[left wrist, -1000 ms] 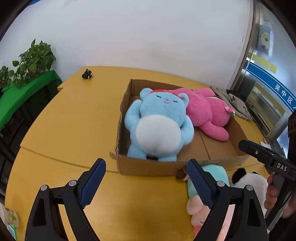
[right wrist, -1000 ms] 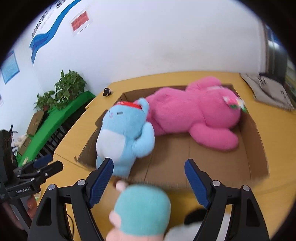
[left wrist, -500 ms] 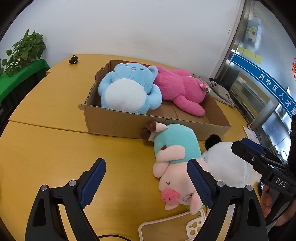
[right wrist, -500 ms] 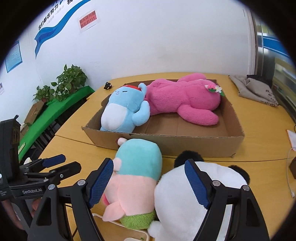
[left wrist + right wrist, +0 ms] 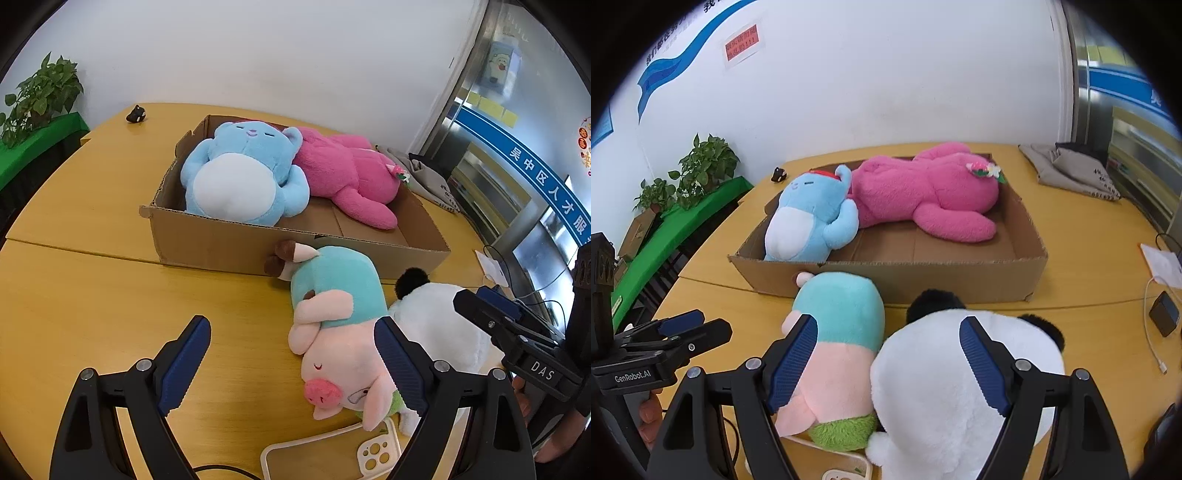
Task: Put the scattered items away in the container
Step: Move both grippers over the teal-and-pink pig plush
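A cardboard box [image 5: 229, 247] [image 5: 923, 277] on the yellow table holds a blue plush [image 5: 240, 173] [image 5: 809, 218] and a pink plush [image 5: 347, 173] [image 5: 923, 192]. In front of the box lie a pig plush in teal [image 5: 332, 325] [image 5: 834, 339] and a white panda plush [image 5: 436, 325] [image 5: 953, 398], side by side. My left gripper [image 5: 291, 365] is open and empty, hovering over the table beside the pig. My right gripper [image 5: 888, 362] is open and empty, just above the panda and the pig.
A phone in a cream case [image 5: 332, 454] lies under the pig's head. A grey bag [image 5: 1067, 170] lies far right, a small dark toy [image 5: 136, 113] at the far edge, cables and a charger [image 5: 1163, 314] at right. Plants [image 5: 701, 166] stand left.
Both grippers have pulled back from the box toward me. The pig and panda have come into full view under them. Both jaws stayed open.
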Available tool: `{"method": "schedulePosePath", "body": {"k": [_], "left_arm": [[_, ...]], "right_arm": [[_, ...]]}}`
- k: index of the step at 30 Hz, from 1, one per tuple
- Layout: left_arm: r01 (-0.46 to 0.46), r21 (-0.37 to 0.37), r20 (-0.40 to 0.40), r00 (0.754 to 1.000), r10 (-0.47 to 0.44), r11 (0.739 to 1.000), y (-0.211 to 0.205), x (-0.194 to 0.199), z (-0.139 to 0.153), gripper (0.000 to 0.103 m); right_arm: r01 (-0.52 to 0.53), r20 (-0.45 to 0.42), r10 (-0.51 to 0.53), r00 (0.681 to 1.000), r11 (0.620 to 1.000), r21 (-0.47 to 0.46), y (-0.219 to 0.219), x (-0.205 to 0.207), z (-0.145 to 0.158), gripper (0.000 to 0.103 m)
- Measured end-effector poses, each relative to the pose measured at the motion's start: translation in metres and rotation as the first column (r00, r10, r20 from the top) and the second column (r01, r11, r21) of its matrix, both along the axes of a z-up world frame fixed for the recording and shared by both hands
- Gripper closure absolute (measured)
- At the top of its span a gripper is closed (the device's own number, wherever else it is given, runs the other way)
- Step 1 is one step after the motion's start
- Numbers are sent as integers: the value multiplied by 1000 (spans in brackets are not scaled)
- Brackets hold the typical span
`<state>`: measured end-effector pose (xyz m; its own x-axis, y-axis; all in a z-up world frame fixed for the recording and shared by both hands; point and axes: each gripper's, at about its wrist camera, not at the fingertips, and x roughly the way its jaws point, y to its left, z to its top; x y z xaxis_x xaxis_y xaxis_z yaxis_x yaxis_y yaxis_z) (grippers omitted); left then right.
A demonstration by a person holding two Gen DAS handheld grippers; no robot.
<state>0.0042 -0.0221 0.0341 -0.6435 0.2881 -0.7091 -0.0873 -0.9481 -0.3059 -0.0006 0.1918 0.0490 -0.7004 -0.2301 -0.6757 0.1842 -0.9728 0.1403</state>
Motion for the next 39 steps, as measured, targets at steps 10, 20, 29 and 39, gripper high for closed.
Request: {"method": "schedulePosePath", "body": {"k": [10, 20, 29, 39], "left_arm": [[8, -2, 12, 1000, -8, 1000, 8, -5, -4, 10], [12, 11, 15, 1000, -12, 1000, 7, -8, -4, 10], [28, 27, 33, 999, -29, 999, 8, -14, -7, 10], [66, 21, 58, 996, -67, 998, 17, -10, -23, 8]], "right_arm": [[-10, -21, 10, 1000, 1000, 10, -5, 2, 1, 24], [-17, -6, 17, 1000, 999, 33, -8, 4, -4, 24], [-26, 17, 25, 1000, 998, 55, -14, 6, -16, 24], [64, 8, -64, 998, 997, 42, 9, 6, -17, 24]]}}
